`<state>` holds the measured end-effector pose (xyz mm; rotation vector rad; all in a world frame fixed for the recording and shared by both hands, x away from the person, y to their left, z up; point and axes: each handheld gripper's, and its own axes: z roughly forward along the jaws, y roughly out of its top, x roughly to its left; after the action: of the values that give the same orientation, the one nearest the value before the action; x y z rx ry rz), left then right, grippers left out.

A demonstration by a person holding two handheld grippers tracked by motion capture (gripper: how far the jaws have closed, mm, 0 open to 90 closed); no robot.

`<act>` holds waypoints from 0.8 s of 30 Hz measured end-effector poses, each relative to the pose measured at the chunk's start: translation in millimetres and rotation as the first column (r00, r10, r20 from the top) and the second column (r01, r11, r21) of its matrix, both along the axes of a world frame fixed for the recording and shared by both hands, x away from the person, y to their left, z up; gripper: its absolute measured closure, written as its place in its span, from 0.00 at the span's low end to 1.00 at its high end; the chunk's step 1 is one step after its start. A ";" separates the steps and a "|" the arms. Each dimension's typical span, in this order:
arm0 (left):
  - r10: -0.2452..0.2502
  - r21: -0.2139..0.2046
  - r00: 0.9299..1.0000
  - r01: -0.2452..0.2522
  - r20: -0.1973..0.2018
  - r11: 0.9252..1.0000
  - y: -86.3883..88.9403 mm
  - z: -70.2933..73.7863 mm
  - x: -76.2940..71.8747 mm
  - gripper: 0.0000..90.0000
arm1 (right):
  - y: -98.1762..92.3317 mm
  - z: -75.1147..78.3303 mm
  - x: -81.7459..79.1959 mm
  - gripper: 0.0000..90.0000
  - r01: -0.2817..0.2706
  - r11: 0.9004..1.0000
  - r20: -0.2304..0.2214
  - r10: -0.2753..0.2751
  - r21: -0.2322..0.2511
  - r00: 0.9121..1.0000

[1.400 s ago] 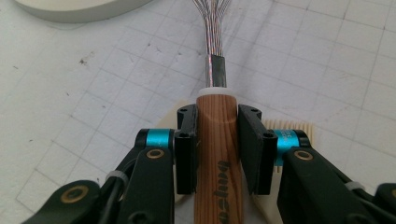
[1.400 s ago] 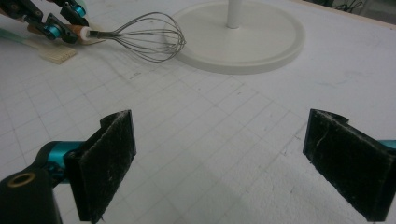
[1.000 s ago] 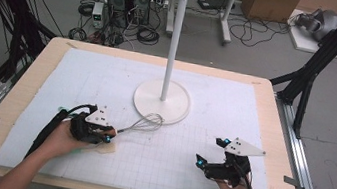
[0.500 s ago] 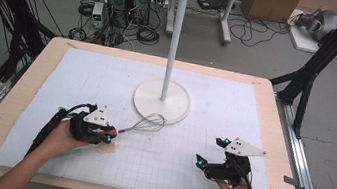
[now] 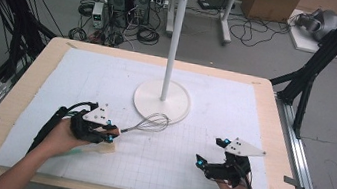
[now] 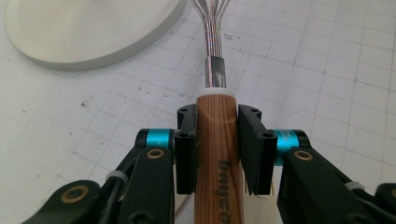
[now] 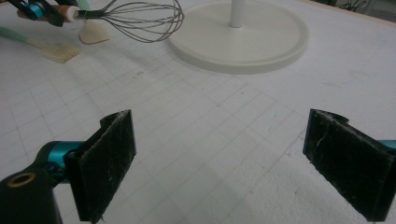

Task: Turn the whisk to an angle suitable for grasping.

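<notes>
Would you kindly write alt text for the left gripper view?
The left tongs clamp the wooden handle of a wire whisk above a white gridded mat. The round white stand base lies at upper left.

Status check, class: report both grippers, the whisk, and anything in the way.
Left gripper shut on whisk handle. Right gripper open, empty. Stand just beyond the wires.

Whisk [image 5: 144, 123] with wooden handle and wire head, lying almost level, handle clamped between jaws, wires reaching to the white stand base [image 5: 176, 113]
</notes>
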<state>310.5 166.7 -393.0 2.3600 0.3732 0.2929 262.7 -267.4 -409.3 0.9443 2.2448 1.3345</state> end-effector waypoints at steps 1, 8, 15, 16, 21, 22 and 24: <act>0.003 -0.010 1.000 -0.003 -0.003 1.000 -0.2 0.5 0.0 0.77 | 0.3 0.2 0.2 0.09 -0.001 1.000 0.000 0.001 0.003 1.000; -0.006 -0.027 1.000 0.006 -0.012 1.000 0.5 8.2 3.1 0.77 | 2.1 1.1 2.1 0.09 -0.003 1.000 0.009 0.002 0.008 1.000; -0.006 -0.034 1.000 0.005 -0.006 0.999 1.3 10.7 1.7 0.77 | 4.7 0.4 4.7 0.09 -0.013 1.000 0.003 0.013 0.011 1.000; -0.009 -0.030 1.000 0.009 -0.003 1.000 0.8 11.5 1.3 0.77 | 5.2 0.5 4.6 0.09 -0.014 1.000 0.001 0.014 0.014 1.000; -0.017 -0.031 1.000 0.017 0.008 0.999 -2.4 17.5 0.1 0.77 | 4.8 0.5 4.6 0.09 -0.017 1.000 0.003 0.017 0.014 1.000; -0.017 -0.031 1.000 0.017 0.013 0.999 -3.0 18.7 -0.1 0.77 | 4.6 0.6 4.6 0.09 -0.020 1.000 0.005 0.020 0.014 1.000; -0.024 -0.029 1.000 0.024 0.013 0.999 -3.7 21.0 0.4 0.77 | 4.2 0.8 3.8 0.09 -0.019 1.000 0.007 0.019 0.016 1.000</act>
<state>310.9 163.0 -372.0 2.3314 0.3410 0.2891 266.5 -263.3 -408.4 0.9246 2.2467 1.3639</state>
